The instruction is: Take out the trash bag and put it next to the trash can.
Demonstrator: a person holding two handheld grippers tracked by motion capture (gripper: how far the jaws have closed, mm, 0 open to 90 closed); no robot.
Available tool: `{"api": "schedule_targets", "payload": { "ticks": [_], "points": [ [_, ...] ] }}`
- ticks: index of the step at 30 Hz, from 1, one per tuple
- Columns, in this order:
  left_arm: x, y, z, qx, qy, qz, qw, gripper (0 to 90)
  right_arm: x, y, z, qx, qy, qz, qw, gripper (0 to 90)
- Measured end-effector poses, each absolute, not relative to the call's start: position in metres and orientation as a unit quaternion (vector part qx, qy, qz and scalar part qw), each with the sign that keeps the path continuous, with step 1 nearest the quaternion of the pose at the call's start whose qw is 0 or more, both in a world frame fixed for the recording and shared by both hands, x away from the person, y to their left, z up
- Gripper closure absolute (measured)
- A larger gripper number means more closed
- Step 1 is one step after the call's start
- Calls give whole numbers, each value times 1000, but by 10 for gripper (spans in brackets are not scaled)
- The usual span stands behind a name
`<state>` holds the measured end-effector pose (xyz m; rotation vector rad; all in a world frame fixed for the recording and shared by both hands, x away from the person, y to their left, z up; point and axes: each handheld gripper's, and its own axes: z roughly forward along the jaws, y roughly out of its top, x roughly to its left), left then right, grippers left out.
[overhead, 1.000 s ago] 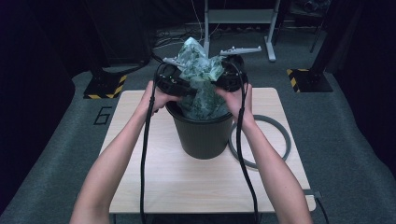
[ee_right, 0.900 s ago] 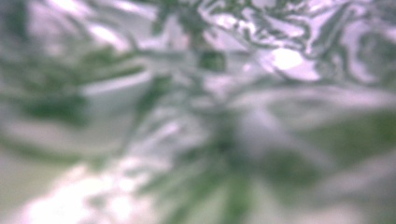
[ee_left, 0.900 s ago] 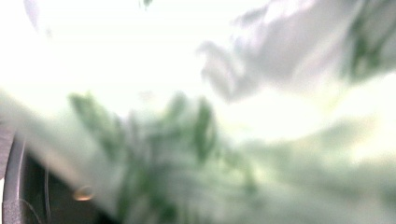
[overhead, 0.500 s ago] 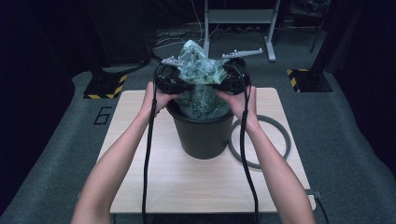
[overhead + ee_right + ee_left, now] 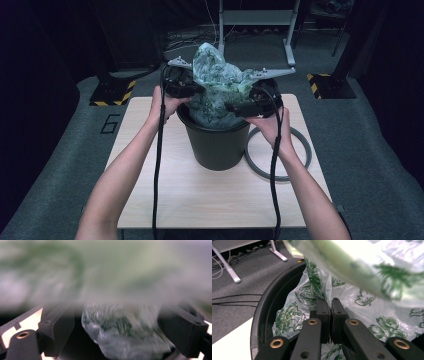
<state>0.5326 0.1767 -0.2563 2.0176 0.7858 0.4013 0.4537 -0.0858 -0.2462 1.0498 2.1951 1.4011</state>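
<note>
The thin translucent plastic bag printed with green leaves sits bunched in the black round plastic bin on the bench, its edge not yet folded over the rim. The left gripper has its jaws pinched on the film (near the rim); the right gripper has just been opening its jaws, now apart around loose film, so most of the lining seems left.

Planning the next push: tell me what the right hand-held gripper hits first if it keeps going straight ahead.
Most likely the plastic bag: a crumpled fold lies between the open jaws of the right hand-held gripper, just ahead. The picture is blurred, so depth is uncertain.

Right hand-held gripper opened, released bag; shifted right
</note>
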Motion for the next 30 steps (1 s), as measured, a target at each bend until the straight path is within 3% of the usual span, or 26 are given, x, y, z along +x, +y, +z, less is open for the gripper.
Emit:
{"api": "schedule_targets", "payload": {
  "ticks": [8,13,22,30],
  "points": [
    [532,181,-254,811,323,167,460,873,418,-114,-261,364,763,499,193,5],
    [530,184,-251,806,323,170,466,872,395,-137,-289,369,755,491,228,0],
    [527,186,-248,802,323,177,469,872,370,-198,-409,465,734,428,249,0],
    [523,194,-243,795,325,187,477,872,363,-244,-491,556,712,370,217,0]
  ]
}}
